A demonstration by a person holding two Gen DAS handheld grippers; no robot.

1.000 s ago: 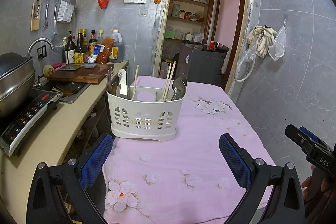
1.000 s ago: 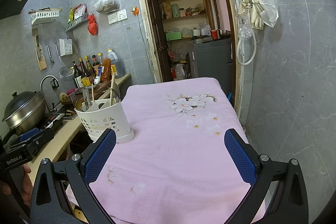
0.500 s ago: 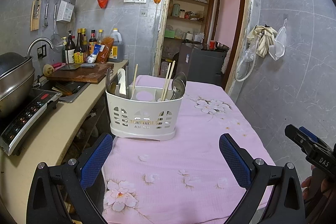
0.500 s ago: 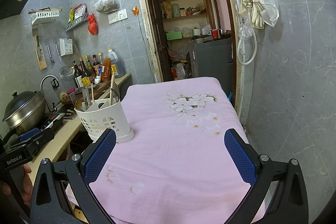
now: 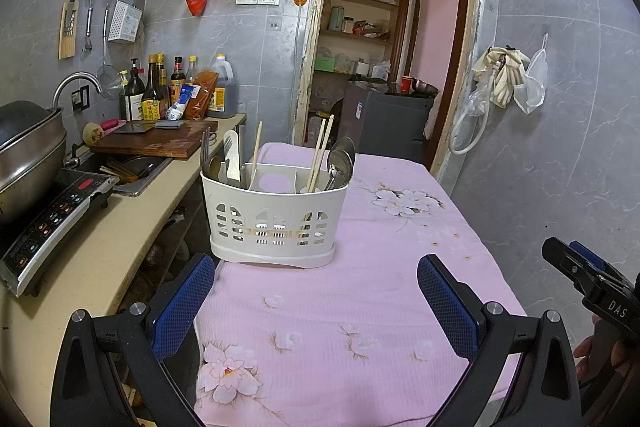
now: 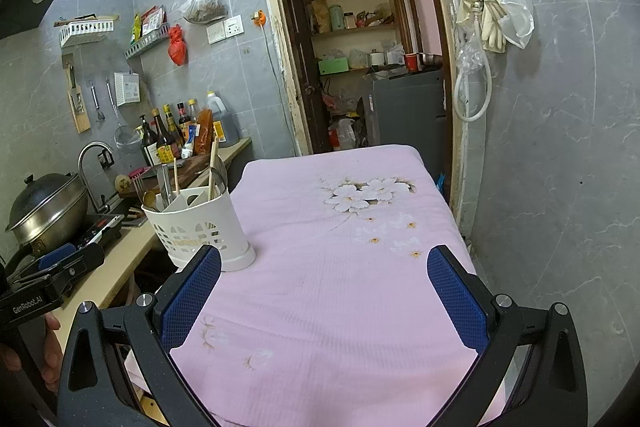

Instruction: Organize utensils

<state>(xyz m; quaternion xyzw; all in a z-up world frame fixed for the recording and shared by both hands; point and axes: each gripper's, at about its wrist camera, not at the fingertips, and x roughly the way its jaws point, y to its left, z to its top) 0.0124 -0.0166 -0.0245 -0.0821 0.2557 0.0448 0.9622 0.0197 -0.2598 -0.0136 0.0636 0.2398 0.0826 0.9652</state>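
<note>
A white slotted utensil caddy [image 5: 276, 215] stands on the pink flowered tablecloth [image 5: 360, 307] near the table's left edge. Spoons [image 5: 340, 163], chopsticks [image 5: 320, 151], a fork [image 5: 205, 151] and a knife [image 5: 232, 157] stick up from its compartments. My left gripper [image 5: 316, 301] hovers open just in front of the caddy, nothing between its blue pads. In the right wrist view the caddy [image 6: 200, 227] sits left of my right gripper [image 6: 324, 293], which is open and empty over the cloth [image 6: 340, 267].
A beige counter [image 5: 80, 267] runs along the left with an induction cooker [image 5: 48, 223], a steel pot [image 5: 28, 155], a cutting board [image 5: 156, 143] and bottles [image 5: 160, 91]. An open doorway [image 5: 380, 67] lies beyond the table. A grey tiled wall [image 6: 560, 147] bounds the right.
The left gripper has eased slightly left and back, so the caddy sits a touch higher in its view. The right gripper has barely moved. Both stay open.
</note>
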